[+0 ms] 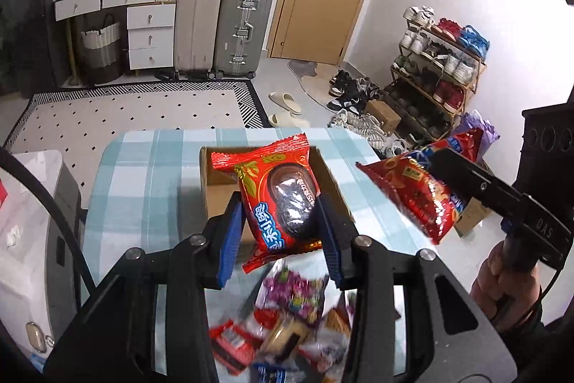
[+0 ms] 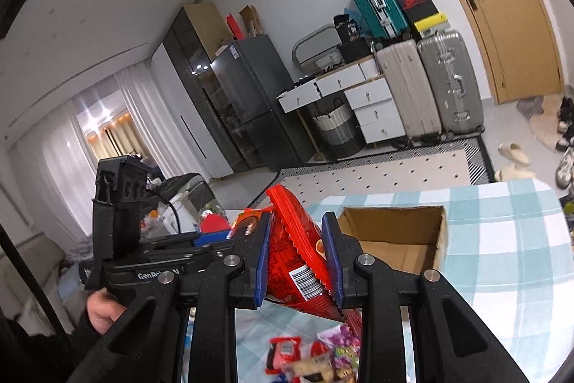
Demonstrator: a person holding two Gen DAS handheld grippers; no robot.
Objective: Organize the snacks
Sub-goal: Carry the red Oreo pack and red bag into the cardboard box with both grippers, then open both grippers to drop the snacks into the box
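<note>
Holding: each hand-held gripper carries one red packet above the table, so both snacks seem to be on the way to the box together.
Left hand-held gripper [image 1: 280, 221]: its blue pads are closed on the cookie packet [image 1: 278, 192], a red wrapper with a dark round cookie printed on it. The packet stands almost upright between the pads, gripped at its lower half, so the top part is free to go in first.
Right hand-held gripper [image 2: 299, 257]: it is closed on the red snack bag [image 2: 297, 261], which is pinched near one end; the barcode side faces the camera. In the left view this bag hangs tilted, to the right of the cookie packet and apart from it.
Cardboard box [image 2: 394, 239]: open at the top, standing on the checked tablecloth [image 2: 502, 239] of the table. It looks empty or nearly so. The cookie packet is in front of its opening; I judge it is the place for the sorted snacks.
Snack pile [image 1: 287, 322]: many small packets lie loose on the table under the grippers, blurred, still waiting.
Risk: the thin wrappers are slippery and soft, so a packet may slip out before it is over the box.
</note>
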